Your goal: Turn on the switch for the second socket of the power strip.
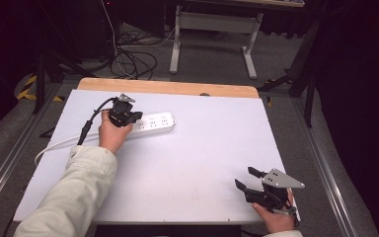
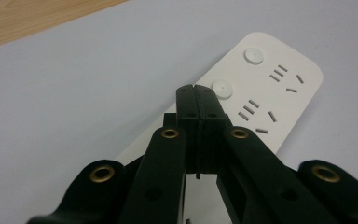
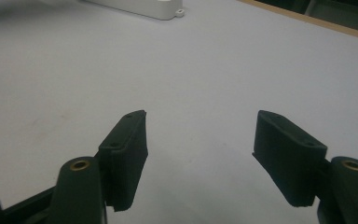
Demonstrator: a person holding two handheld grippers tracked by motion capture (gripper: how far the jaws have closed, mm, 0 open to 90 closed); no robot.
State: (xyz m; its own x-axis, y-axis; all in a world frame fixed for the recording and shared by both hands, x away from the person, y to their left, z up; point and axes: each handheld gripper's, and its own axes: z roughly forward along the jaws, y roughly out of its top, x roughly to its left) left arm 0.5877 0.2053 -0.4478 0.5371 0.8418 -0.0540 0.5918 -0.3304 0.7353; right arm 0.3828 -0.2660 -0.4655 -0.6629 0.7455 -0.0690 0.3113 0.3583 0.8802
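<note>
Right gripper (image 1: 243,178) sat at the near right corner of the table (image 1: 202,148), close to the near edge and the right edge; its jaws stood wide apart with nothing between them, seen plainly in the right gripper view (image 3: 200,140). Ahead of it and to its left lay a broad bare stretch of pale board, open room across the whole middle. Left gripper (image 1: 137,116) was farther off, left of centre, held down over the strip (image 1: 153,124); its jaws were closed flat together, gripping nothing, tips just over the strip's face beside a round button (image 2: 222,88) in the left gripper view (image 2: 196,91); contact could not be told. Count: two grippers, one strip, one white cord (image 1: 54,146) running from the strip toward the left edge. In the left gripper view, two round buttons and two sets of slots could be counted past the jaws; more sockets lay hidden under them. Strip was white, long, flat, with rounded corners, lying roughly crosswise on the far left half of the board, well short of the wooden far edge (image 1: 168,88).
</note>
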